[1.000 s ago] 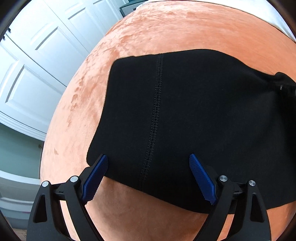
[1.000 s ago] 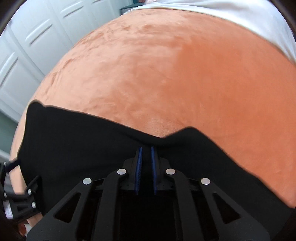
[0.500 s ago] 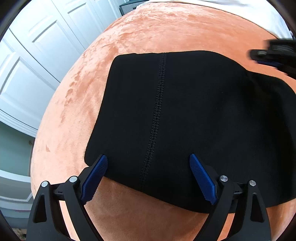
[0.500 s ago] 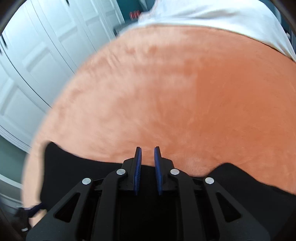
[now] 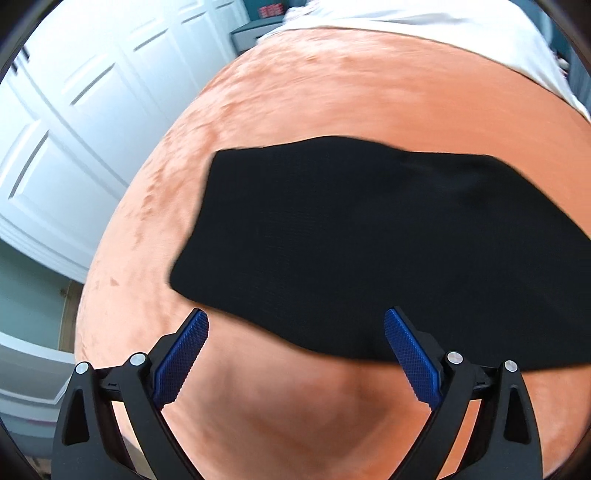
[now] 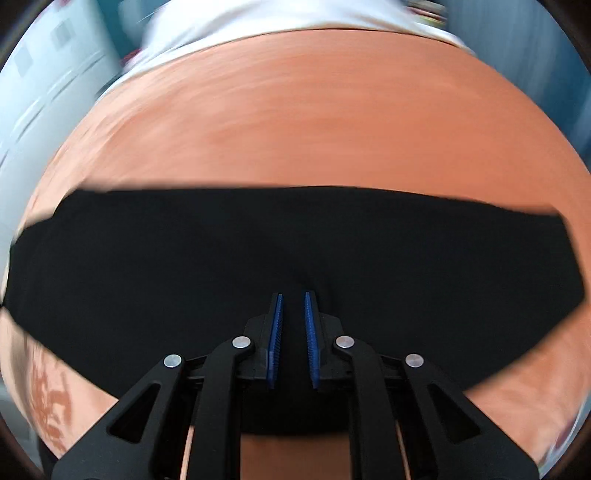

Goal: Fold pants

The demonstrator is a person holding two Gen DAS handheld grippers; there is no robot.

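- Pants (image 5: 369, 240): solid black, no pattern showing.
- Blanket (image 5: 332, 110): burnt orange, plush mottling.
- Gripper pads (image 5: 181, 362): blue, cross-hatched; arms black.
- Sheet (image 5: 424, 22): white.
- Doors (image 5: 74, 110): white, panelled.

Black pants (image 5: 369, 251) lay flat on the orange blanket.
They were folded into a broad, dark band running left to right, their edges blurred; in the right wrist view the pants (image 6: 258, 266) stretched almost from side to side.

L tongs (image 5: 296, 325) wide, R tongs (image 6: 293, 299) narrow
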